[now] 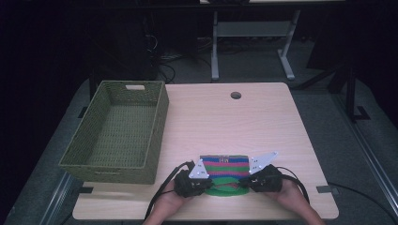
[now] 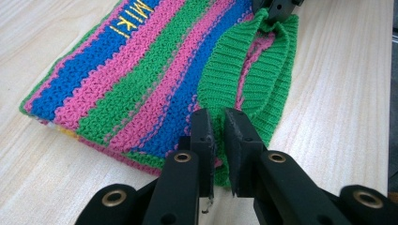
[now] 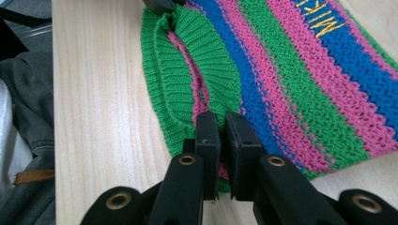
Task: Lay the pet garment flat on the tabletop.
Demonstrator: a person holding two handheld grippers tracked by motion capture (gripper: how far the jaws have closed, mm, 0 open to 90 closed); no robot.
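Now both tools grip the knit [image 1: 224, 168] at the worktop's [image 1: 263, 122] near edge: left tool [image 2: 218, 123] and right tool [image 3: 218, 125] pinch its green collar [image 2: 225, 70]. Grasp done; lifting and, likely, transfer to the basket [image 1: 70, 154] remain.

Dim room, bright tabletop.
The high view is soft and grainy, its surroundings nearly black; both gripper views are evenly lit, the striped green, pink and blue knitted garment [image 2: 141, 84] crisp beyond the fingertips, black jaws slightly blurred.
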